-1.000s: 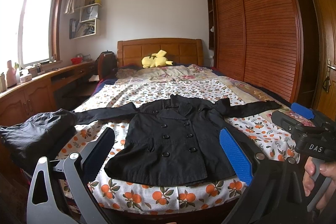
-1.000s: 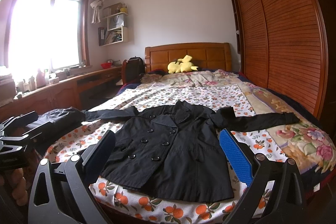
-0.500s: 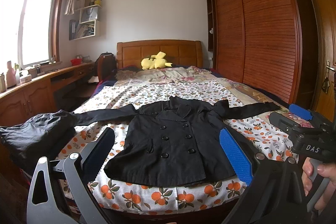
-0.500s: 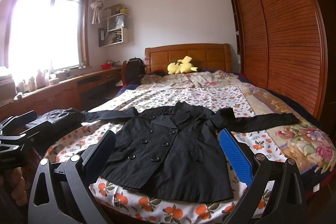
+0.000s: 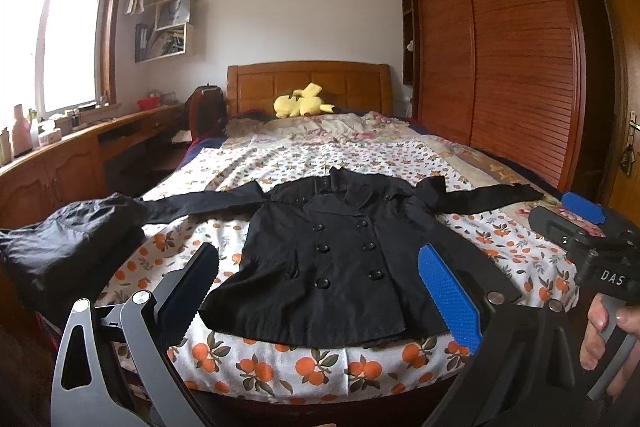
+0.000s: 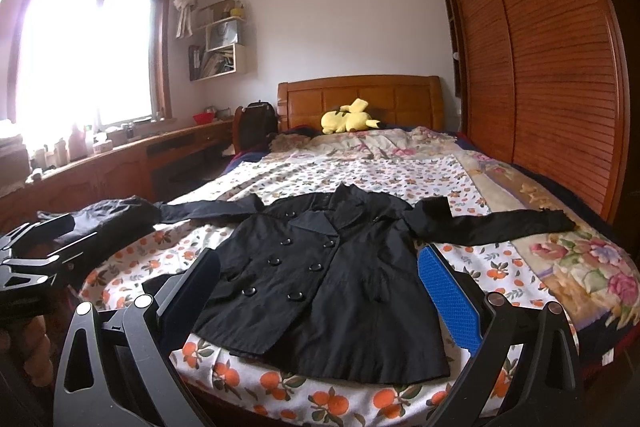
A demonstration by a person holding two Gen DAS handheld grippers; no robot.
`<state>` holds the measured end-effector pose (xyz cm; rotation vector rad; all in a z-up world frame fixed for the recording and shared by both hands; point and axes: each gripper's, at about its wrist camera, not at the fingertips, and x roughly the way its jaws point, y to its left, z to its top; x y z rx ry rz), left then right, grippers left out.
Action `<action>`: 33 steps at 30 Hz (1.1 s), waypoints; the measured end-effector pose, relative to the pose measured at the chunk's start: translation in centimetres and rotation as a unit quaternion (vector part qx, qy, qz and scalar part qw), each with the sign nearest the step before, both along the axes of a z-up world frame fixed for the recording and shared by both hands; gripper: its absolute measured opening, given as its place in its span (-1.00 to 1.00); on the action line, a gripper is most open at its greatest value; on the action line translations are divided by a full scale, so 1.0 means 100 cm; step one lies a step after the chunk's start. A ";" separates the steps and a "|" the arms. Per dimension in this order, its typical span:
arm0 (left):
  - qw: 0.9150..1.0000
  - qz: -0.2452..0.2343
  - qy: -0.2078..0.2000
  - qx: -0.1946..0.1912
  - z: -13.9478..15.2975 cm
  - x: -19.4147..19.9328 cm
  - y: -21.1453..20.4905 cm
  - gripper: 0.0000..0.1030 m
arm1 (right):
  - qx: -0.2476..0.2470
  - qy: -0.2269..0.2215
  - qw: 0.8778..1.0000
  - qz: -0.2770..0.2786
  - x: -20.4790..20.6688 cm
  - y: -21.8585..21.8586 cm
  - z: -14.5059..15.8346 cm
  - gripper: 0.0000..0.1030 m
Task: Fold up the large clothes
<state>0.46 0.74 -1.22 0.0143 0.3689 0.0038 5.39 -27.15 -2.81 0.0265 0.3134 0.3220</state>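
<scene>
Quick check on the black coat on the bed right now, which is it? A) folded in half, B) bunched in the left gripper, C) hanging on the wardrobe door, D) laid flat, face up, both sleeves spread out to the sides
D: the black coat lies flat on the floral bedspread, buttons up, sleeves stretched left and right, while the left gripper and right gripper are both open and off it.

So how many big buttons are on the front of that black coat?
6 buttons show on the black coat: two columns of three down its front, top, middle and bottom pairs side by side. Smaller ones may hide near the collar.
</scene>
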 end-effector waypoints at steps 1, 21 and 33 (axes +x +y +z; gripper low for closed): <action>1.000 0.001 0.005 -0.002 -0.003 0.003 0.003 0.95 | -0.005 -0.002 1.000 0.000 0.002 0.002 -0.002 0.86; 0.998 0.039 0.049 0.000 -0.053 0.063 0.050 0.95 | -0.030 0.020 0.998 0.049 0.075 0.047 -0.046 0.86; 0.994 0.086 0.065 0.012 -0.072 0.123 0.091 0.95 | -0.028 0.011 0.995 0.094 0.148 0.080 -0.056 0.86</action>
